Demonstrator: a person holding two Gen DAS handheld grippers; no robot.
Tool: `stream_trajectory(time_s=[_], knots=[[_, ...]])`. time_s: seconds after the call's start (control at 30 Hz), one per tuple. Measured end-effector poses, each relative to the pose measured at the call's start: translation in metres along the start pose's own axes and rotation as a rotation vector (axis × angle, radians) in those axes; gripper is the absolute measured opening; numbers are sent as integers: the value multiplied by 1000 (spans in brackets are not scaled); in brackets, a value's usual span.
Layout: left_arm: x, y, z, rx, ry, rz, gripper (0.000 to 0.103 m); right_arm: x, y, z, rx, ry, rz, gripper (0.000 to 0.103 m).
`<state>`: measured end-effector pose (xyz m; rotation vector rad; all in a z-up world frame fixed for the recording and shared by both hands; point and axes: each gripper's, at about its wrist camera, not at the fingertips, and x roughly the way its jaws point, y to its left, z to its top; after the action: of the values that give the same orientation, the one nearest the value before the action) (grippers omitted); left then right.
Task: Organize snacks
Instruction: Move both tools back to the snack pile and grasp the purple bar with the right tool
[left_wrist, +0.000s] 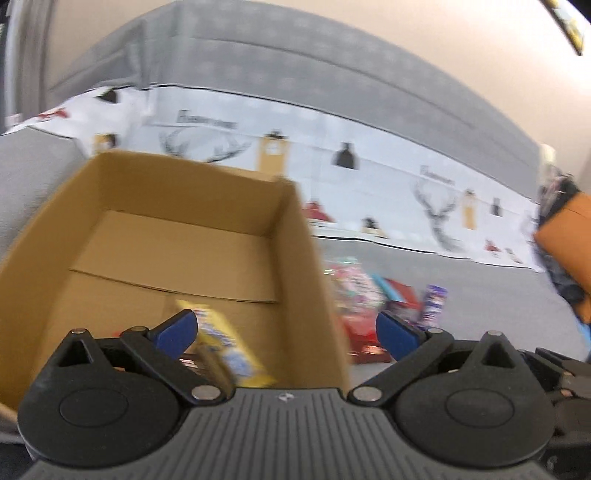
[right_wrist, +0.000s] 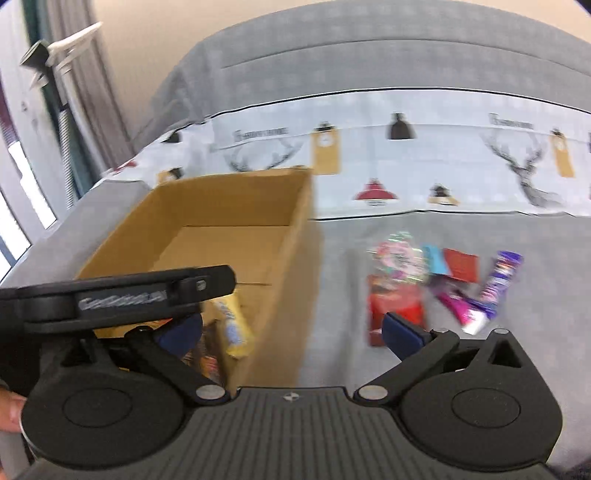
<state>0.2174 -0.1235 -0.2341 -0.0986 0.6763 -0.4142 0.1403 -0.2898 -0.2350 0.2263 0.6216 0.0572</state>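
Snacks lie in two places around the cardboard box (right_wrist: 236, 221): some inside it at its near end, the others in a loose heap on the grey bed cover (right_wrist: 535, 258) to the right of it.

Nearest, the left claw (left_wrist: 286, 332) hangs over the near edge of the box with its blue fingers (left_wrist: 177, 330) spread wide, released, gripping nothing. Just under it, inside the box, a yellow snack pack (left_wrist: 229, 347) lies tilted, and beside it a darker wrapper that is too blurred to read. The right claw (right_wrist: 291, 332) is also released, its fingers wide apart; it hovers over the right wall of the box, between the box and the heap.

In the heap, a red packet (right_wrist: 397, 306) is the nearest to the box. Behind it lies a clear bag of colourful sweets (right_wrist: 397, 258), then a pink tube-like pack (right_wrist: 463, 314) and a purple bar (right_wrist: 500, 280) further to the right.

Beyond the box, a white pillowcase with antler and lamp prints (right_wrist: 369, 155) stretches across the bed, and behind it a grey headboard (right_wrist: 369, 48).
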Motion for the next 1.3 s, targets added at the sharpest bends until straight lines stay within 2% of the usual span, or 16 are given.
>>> stream_trajectory(time_s=[0.1,0.27,0.37,0.43,0.5,0.6,0.67,0.73,0.77,0.83,0.93,1.03,1.1,1.17,1.23,1.3], knots=[[-1,-22,-10,11,-7,6,103,-17,-27,-14,16,-50,-36,103],[-4,-58,-23,106,-5,5,103,-27,-67,-35,69,-80,6,103],[-7,-73,-22,68,-25,-56,103,-32,-88,-46,112,-107,10,103],[0,-87,-18,56,-6,-54,103,-34,-103,-47,127,-124,-14,103],[15,-104,-16,86,9,-57,103,-36,-119,-44,130,-132,-27,102],[39,-126,-16,138,27,-42,102,-34,-142,-33,89,-151,-22,95],[56,-136,-14,162,36,-51,91,-28,-155,-28,26,-147,-39,92],[76,-144,-12,186,66,-69,58,-20,-172,-25,2,-145,-22,84],[87,-148,-10,191,78,-67,55,-14,-183,-25,12,-141,-10,82],[107,-153,-7,192,84,-64,50,0,-204,-24,54,-131,-11,76],[138,-154,0,172,101,-52,50,29,-230,-20,156,-67,-34,64],[169,-156,7,147,133,-49,50,56,-242,-9,212,-7,-50,57],[188,-156,11,119,170,-68,50,70,-243,3,152,-7,-33,57],[204,-155,16,89,200,-84,50,84,-248,11,110,-22,-61,57],[220,-155,19,82,222,-77,49,104,-261,13,165,13,-90,57],[237,-153,20,72,257,-64,39,120,-274,7,281,58,-91,57]])
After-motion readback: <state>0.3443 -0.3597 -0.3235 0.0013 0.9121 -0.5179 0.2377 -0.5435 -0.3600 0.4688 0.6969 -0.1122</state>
